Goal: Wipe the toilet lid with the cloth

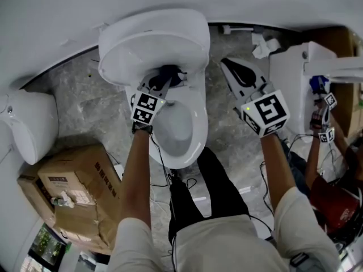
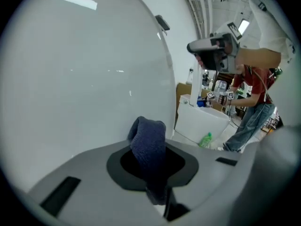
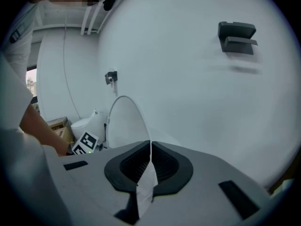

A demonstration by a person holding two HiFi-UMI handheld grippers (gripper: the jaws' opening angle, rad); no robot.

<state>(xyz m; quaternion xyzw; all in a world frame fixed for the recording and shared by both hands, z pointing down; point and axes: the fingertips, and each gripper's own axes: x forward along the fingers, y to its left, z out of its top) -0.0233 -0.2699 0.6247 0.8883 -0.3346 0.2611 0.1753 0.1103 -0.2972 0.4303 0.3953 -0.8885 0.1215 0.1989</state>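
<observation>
Fingers (image 2: 187, 166) of the left gripper (image 2: 151, 167) clamp the dark-blue cloth (image 2: 146, 138), judged soft, light and best held by its bunched middle, close to the raised toilet lid (image 2: 84, 79), while the right gripper (image 3: 149, 166) has its fingers pressed together.

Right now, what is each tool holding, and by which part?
Left tool pinches the dark blue cloth by its bunched lower part, folded end protruding. Right tool shut, apparently empty.

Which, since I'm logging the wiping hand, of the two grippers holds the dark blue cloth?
The left gripper: its jaws are shut on the dark blue cloth by the raised toilet lid. The right gripper pinches only a thin white scrap.
</observation>
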